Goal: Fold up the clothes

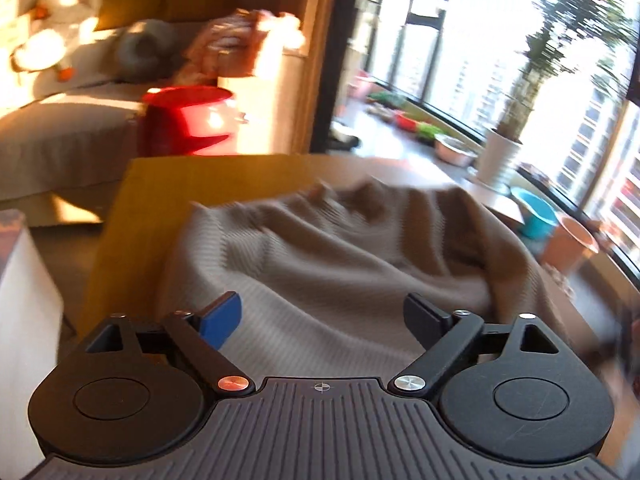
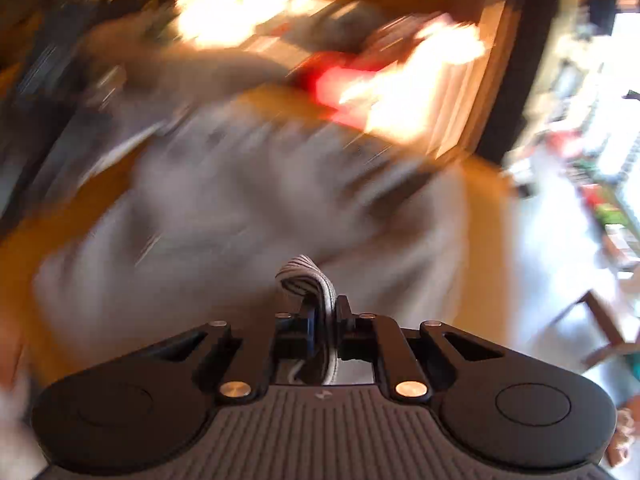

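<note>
Ribbed knit in a pale grey-beige is what both of your grippers are dealing with: a sweater [image 1: 328, 248] lies rumpled on the mustard-yellow worktop [image 1: 160, 176], bunched into soft ridges rather than spread flat. Your right gripper [image 2: 322, 312] has its fingers pressed together on a doubled-over edge of that knit, and the pinched fold stands up just above the fingertips. Beyond it the rest of the garment [image 2: 256, 216] runs ahead and to the left of the fingers, though that view is too smeared with motion to show where its edges fall.

Your left gripper [image 1: 324, 312] has its fingers spread wide with nothing between them, and it hovers over the near part of the sweater. From there the cloth stretches straight ahead, with its high, shadowed fold [image 1: 472, 232] off to the right of the fingers and the flatter, brighter part [image 1: 224, 248] nearer the blue-padded finger [image 1: 224, 314].

So the relation that matters is this: the fabric lies directly under and forward of your empty left fingers, while your right already has an edge. I cannot tell which part of the sweater that edge is, nor whether this heap is partly folded or only being shaken out, so the long axis remains unclear.
</note>
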Demonstrator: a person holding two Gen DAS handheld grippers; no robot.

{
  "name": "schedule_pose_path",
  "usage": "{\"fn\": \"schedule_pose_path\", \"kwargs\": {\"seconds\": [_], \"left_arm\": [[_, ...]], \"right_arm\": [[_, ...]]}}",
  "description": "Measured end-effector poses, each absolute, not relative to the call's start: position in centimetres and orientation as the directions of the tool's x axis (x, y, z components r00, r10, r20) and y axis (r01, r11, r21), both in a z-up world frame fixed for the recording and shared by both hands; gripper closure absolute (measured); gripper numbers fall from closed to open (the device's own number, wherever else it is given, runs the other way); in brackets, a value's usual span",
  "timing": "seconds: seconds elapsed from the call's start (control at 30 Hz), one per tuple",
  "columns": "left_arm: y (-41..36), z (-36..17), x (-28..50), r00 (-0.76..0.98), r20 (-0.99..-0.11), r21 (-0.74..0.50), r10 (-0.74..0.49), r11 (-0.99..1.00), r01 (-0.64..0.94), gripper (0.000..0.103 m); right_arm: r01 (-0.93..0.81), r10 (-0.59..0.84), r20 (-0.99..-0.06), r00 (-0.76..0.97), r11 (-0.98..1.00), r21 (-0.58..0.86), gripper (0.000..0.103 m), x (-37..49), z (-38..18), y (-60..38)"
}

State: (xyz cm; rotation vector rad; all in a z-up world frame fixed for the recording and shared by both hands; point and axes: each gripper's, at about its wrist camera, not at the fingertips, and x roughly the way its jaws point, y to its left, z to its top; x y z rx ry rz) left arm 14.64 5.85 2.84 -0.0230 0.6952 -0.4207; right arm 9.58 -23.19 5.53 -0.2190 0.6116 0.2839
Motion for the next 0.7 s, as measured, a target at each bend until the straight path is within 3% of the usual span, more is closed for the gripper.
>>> {"fn": "schedule_pose_path", "kwargs": {"seconds": [0.03, 0.13, 0.2, 0.27, 0.43, 0.57, 0.7], "left_arm": [[5.5, 2.5, 14.2, 0.672, -0.625, -0.157, -0.397, 0.907, 0.391, 0.008], [4.5, 1.4, 13.0, 0.629, -0.648, -0.148, -0.43, 0.881, 0.45, 0.008], [4.0, 0.9, 12.1, 0.618, -0.657, -0.121, -0.432, 0.87, 0.479, 0.008], [3.5, 0.3, 11.2, 0.613, -0.665, -0.092, -0.427, 0.861, 0.5, 0.008], [3.3, -1.1, 9.9, 0.619, -0.677, -0.046, -0.398, 0.862, 0.505, 0.01], [3.2, -1.4, 9.6, 0.639, -0.671, -0.012, -0.376, 0.868, 0.497, 0.018], [3.0, -1.5, 9.4, 0.646, -0.662, -0.005, -0.38, 0.864, 0.504, 0.019]], "right_arm": [[-0.293, 0.188, -0.555, 0.81, 0.95, -0.105, 0.094, 10.1, 6.9, -23.8], [-0.149, 0.149, -0.31, 0.939, 0.989, 0.023, 0.094, 12.6, 15.0, -27.3], [-0.163, 0.179, -0.194, 0.965, 0.982, 0.097, 0.094, 13.9, 18.6, -27.3], [-0.208, 0.224, -0.134, 0.965, 0.97, 0.123, 0.094, 15.5, 20.4, -26.0], [-0.33, 0.352, -0.223, 0.909, 0.935, 0.129, 0.094, 20.7, 17.5, -19.5], [-0.365, 0.4, -0.322, 0.858, 0.916, 0.166, 0.094, 23.5, 12.9, -15.2], [-0.378, 0.418, -0.392, 0.819, 0.908, 0.178, 0.094, 23.6, 9.2, -12.1]]}}
